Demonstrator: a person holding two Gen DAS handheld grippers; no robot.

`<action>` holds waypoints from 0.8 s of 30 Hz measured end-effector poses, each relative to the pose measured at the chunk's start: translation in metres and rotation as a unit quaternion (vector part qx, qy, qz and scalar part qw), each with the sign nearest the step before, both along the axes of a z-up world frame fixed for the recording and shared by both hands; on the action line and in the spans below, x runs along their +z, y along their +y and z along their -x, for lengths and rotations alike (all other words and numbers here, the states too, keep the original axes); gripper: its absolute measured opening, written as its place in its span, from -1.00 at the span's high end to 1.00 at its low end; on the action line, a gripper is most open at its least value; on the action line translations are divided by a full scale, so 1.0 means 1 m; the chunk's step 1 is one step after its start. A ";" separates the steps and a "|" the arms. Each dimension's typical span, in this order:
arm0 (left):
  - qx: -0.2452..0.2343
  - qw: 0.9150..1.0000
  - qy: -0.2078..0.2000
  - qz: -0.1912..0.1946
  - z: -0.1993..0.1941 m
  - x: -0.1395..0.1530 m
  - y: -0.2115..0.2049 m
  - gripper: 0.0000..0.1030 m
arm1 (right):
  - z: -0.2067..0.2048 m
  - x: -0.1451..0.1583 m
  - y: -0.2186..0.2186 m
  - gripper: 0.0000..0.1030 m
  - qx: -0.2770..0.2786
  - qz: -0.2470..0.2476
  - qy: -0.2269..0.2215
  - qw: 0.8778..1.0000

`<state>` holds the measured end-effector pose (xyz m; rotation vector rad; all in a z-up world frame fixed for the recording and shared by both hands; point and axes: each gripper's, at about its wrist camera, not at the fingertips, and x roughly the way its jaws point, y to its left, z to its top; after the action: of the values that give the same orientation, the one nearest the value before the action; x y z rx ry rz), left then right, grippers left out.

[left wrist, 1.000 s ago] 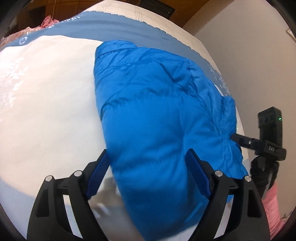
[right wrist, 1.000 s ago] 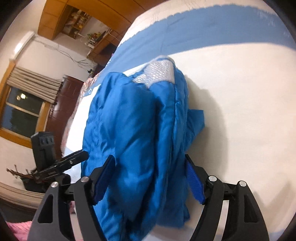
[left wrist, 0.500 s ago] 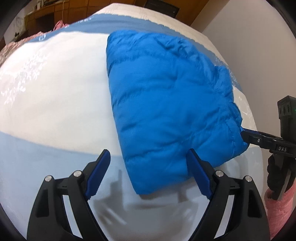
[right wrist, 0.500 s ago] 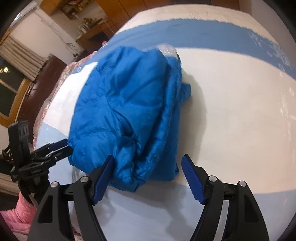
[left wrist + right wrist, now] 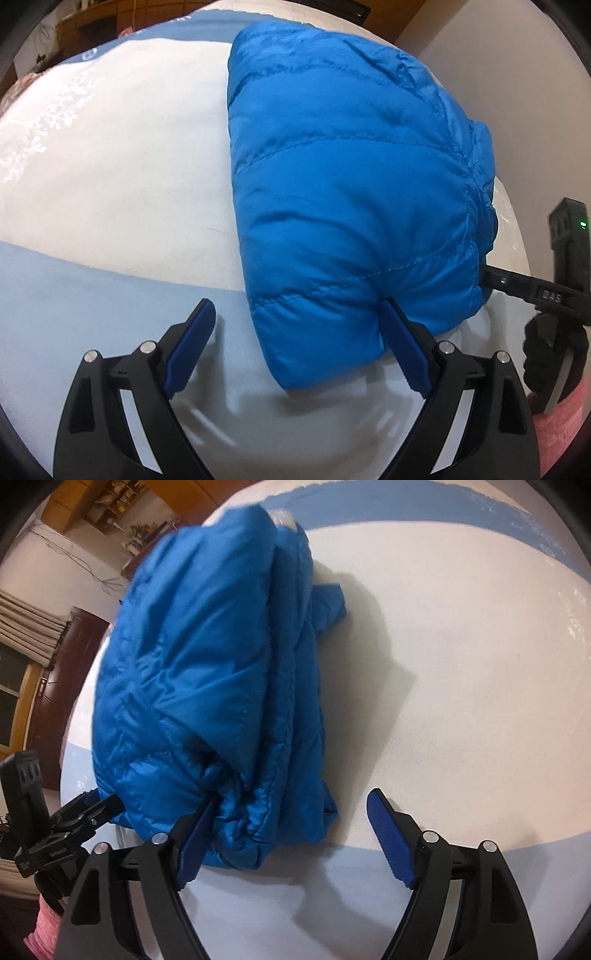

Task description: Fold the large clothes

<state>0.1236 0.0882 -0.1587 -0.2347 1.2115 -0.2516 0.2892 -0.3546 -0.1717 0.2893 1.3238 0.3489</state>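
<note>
With both claws spread wide and gripping nothing, looks late in the job. Left gripper (image 5: 297,349) parted, blue pads (image 5: 190,349) either side of the near corner of the blue puffer jacket (image 5: 351,192), right pad pressed up against the padding, left pad over bare bed cover (image 5: 110,184). Right gripper (image 5: 295,836) likewise released, left pad tucked against the bundle's crumpled near end, right pad clear of it on pale sheet. Just ahead of both claws: jacket doubled into a thick stack, layered edges showing along the side facing the right claw, one small flap poking out farther up. Beyond that, a silvery lining patch at the far end, then the darker blue band of the cover. Folding apparently done; left to do, at a guess, only tucking that stray flap and squaring the edges.
</note>
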 end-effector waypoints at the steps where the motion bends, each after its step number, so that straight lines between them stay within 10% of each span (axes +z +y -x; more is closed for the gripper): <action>1: 0.001 1.000 -0.004 -0.009 0.003 0.006 -0.001 -0.72 | 0.003 0.005 -0.002 -0.54 0.000 0.001 -0.005 1.000; 24: 0.038 0.993 -0.073 -0.090 0.092 0.114 -0.019 -0.80 | 0.103 0.125 0.010 -0.92 -0.004 0.123 -0.084 0.989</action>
<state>0.0316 0.0690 -0.0449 -0.1039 1.0701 -0.0906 0.1865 -0.3445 -0.0472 0.0553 1.1856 0.1952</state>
